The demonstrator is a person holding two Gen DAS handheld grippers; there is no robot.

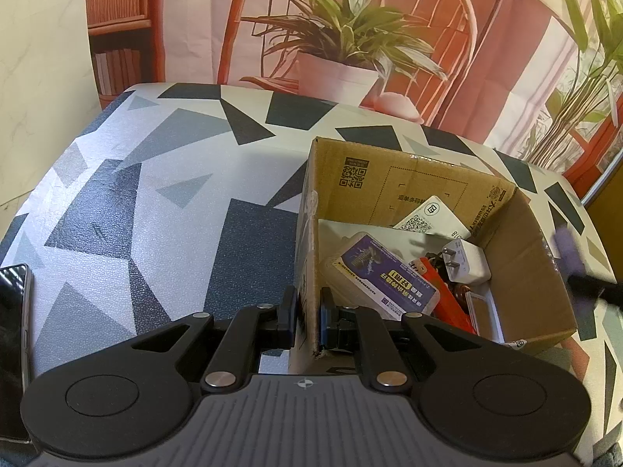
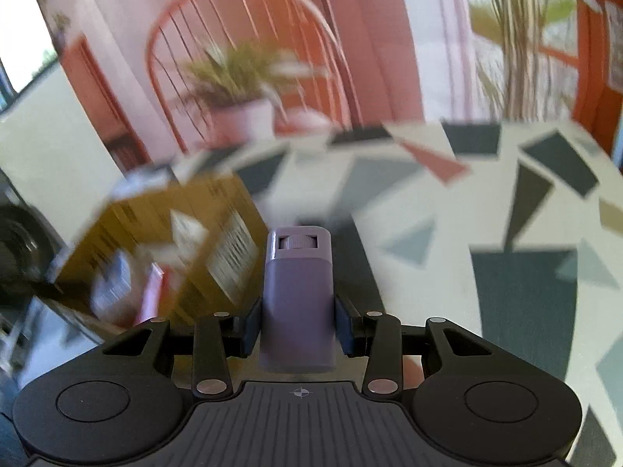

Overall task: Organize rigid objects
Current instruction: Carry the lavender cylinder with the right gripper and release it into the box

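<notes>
Fingers of the right gripper [image 2: 298, 325] pinch a small mauve plastic case [image 2: 298, 303] by its two long sides, one dark pad on each flank; the case stands upright between them, its cap end with a ridged thumbwheel pointing toward twelve o'clock, lifted clear of the table. Beyond it, at about nine o'clock in the right wrist view, sits the open cardboard box [image 2: 187, 229], blurred, well apart from the case. Fingers of the left gripper [image 1: 307, 321] are pressed nearly together on the near left wall of that same cardboard box [image 1: 428, 179], one pad outside the wall and one inside. Inside the box lie a flat white pack with a purple label [image 1: 383, 272], a white plug adapter [image 1: 467, 258] with its prongs pointing to nine o'clock, a white card with a printed code [image 1: 432, 214] leaning on the far wall, and something orange-red [image 1: 447, 295] partly buried. A dark phone [image 1: 13, 346] lies at the table's edge at eight o'clock. The table [image 1: 155, 194] wears a cloth of grey, black and white shards. Behind it hangs a backdrop printed with a chair and potted plant [image 1: 342, 39].
</notes>
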